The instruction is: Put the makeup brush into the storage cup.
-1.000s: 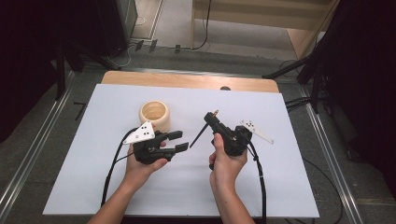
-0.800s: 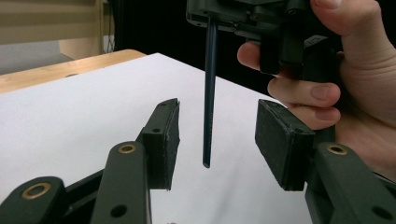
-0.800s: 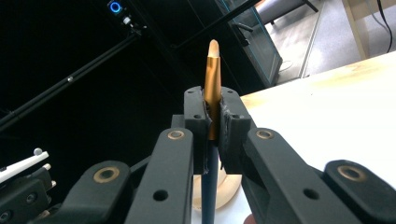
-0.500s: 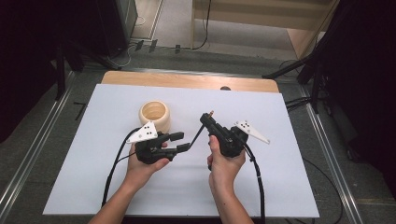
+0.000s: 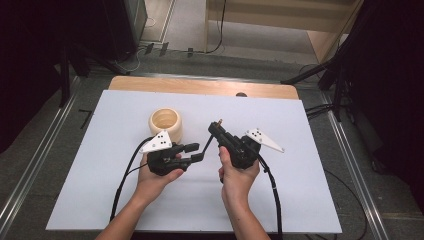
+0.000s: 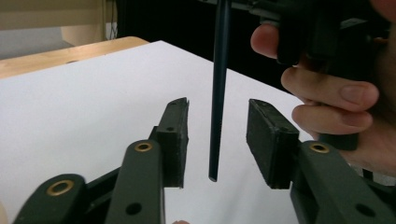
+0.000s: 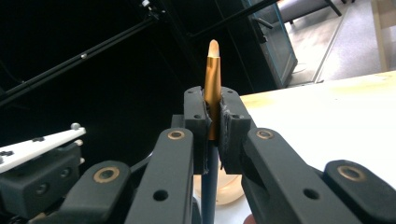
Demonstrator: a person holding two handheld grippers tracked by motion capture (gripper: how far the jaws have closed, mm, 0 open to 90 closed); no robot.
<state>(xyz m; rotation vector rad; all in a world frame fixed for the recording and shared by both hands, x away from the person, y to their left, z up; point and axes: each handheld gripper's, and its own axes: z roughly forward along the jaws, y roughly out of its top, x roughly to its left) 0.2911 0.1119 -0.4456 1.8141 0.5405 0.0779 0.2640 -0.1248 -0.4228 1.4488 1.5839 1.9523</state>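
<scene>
high view, right gripper [image 5: 216, 129] grasping brush [image 5: 206, 145], left gripper [image 5: 196, 151] released around its handle, bowl [image 5: 165, 122] beside

Dark blue brush [image 6: 218, 93], gold ferrule [image 7: 211, 88]; tan bowl [image 5: 165, 121]

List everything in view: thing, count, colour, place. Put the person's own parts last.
Brush: one, dark handle, gold ferrule, pale tip; clamped in the right gripper, its handle end hanging between the left gripper's open jaws.
Bowl: one, pale wood; on the table behind the left gripper.
Table: one, white top with a wooden edge at the far side.
Left gripper: one, black; open around the handle end.
Right gripper: one, black; shut on the brush.
Hands: two, left and right, each holding a gripper.
</scene>
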